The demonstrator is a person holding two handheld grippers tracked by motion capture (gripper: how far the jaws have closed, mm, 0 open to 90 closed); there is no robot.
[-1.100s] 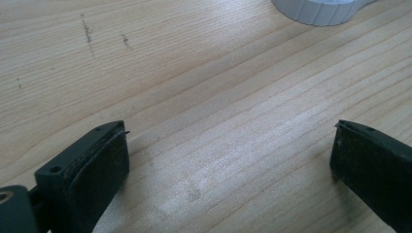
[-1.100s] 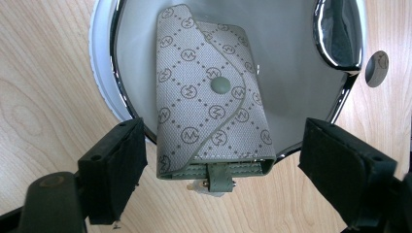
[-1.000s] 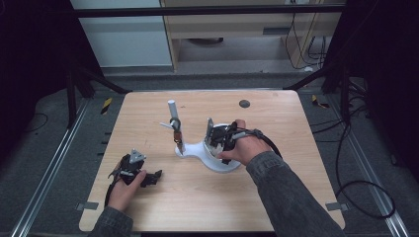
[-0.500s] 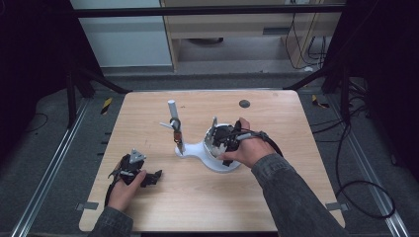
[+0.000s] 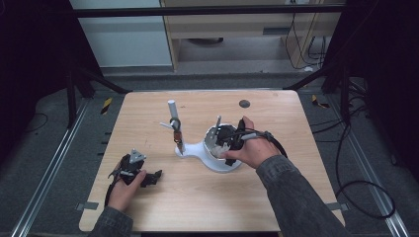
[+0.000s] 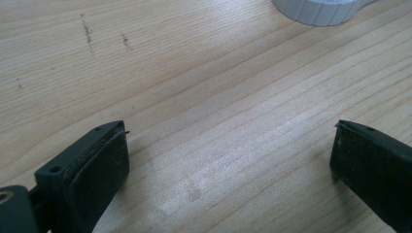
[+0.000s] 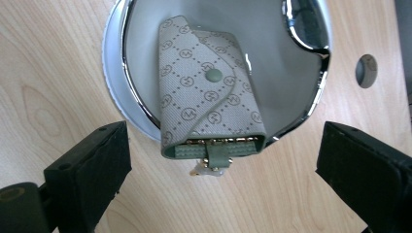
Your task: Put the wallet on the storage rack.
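Observation:
A beige patterned key pouch [image 7: 209,97] with a green snap lies in a white dish [image 7: 291,63] with a chrome rim. Its green clasp end hangs over the rim toward me. My right gripper [image 7: 221,143] hovers over it with its jaws wide apart, one on each side of the pouch and neither touching it; they have just been opening. In the high view the right gripper [image 5: 223,140] sits over the dish [image 5: 220,167] at the table's middle. My left gripper [image 5: 150,177] rests open on the bare wood at the front left, and the left gripper [image 6: 228,141] has nothing between its pads.
The dish is the base of a white stand whose post [image 5: 174,121] rises to its left, with a ring on it. The stand's white base edge [image 6: 320,9] lies ahead of the left gripper. A dark round hole [image 5: 244,103] marks the far tabletop. Cables trail right.
The right hand has shifted only slightly over the dish. The left hand has kept still.

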